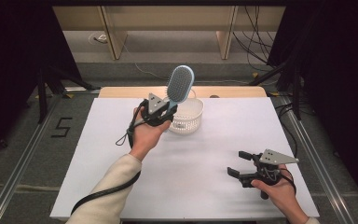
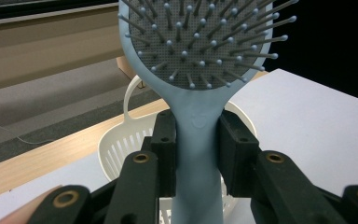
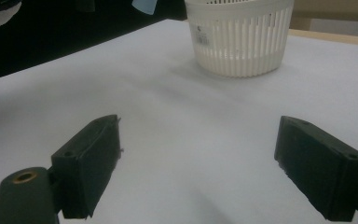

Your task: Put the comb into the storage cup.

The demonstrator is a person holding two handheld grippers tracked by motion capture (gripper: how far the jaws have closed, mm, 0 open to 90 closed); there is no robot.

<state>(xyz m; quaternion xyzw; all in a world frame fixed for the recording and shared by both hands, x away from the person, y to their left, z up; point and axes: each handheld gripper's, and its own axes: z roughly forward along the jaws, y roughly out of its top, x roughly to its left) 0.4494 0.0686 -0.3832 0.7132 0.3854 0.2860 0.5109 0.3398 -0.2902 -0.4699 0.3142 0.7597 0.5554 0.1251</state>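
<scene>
A light blue hairbrush (image 1: pixel 180 84) with a grey bristle pad stands upright in my left gripper (image 1: pixel 164 112), which is shut on its handle. In the left gripper view the two black pads clamp the handle (image 2: pixel 198 140) from both sides, bristle head (image 2: pixel 200 37) above them. Brush and gripper are held up beside and above a white slotted basket (image 1: pixel 192 122), which also shows behind the jaws (image 2: pixel 116 149). My right gripper (image 1: pixel 237 163) rests low over the front right of the table, open, with nothing between its fingers (image 3: pixel 93 163). The basket (image 3: pixel 240 42) stands far ahead of it.
A white sheet (image 1: pixel 205 154) covers the table, with a wooden strip (image 1: pixel 121 92) along its far edge. Black curtains hang on both sides, and cables lie on the floor behind. A "5" (image 1: pixel 61 127) is marked on the floor at left.
</scene>
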